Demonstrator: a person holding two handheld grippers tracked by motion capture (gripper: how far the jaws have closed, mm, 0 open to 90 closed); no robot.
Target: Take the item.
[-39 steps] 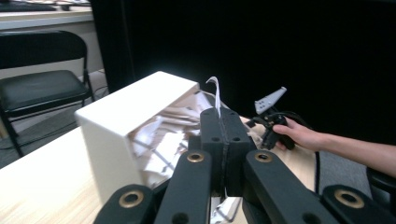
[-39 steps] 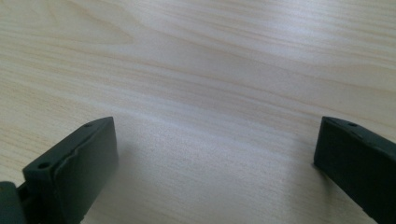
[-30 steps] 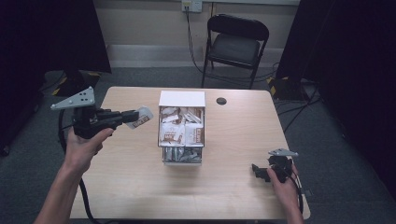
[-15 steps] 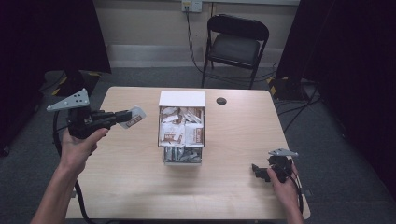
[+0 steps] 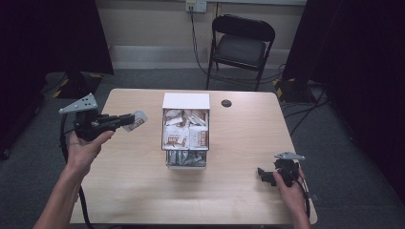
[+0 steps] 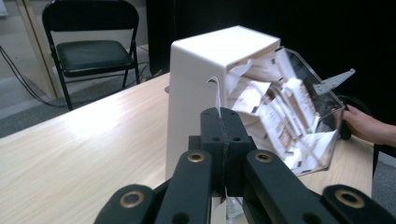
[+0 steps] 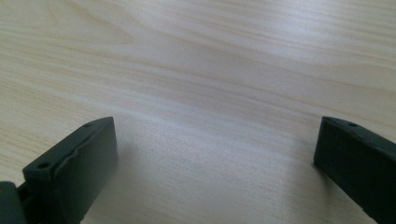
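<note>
A white box with a clear front (image 5: 186,129) stands in the middle of the table, holding several white and brown packets (image 5: 185,134). My left gripper (image 5: 128,120) hovers above the table's left side, shut on one such packet (image 5: 135,121), pointing toward the box. In the left gripper view the packet's thin edge (image 6: 217,95) sticks up between the closed jaws, with the box (image 6: 201,93) just beyond. My right gripper (image 5: 262,174) rests low at the table's front right, open, with bare wood (image 7: 210,93) between its jaws.
A small black disc (image 5: 226,102) lies on the table behind the box. A black folding chair (image 5: 241,45) stands beyond the far edge. A black cable (image 5: 67,143) trails from the left gripper. Dark curtains hang at both sides.
My left gripper with the packet has drifted left and slightly toward me, away from the box. The right gripper has stayed put.
</note>
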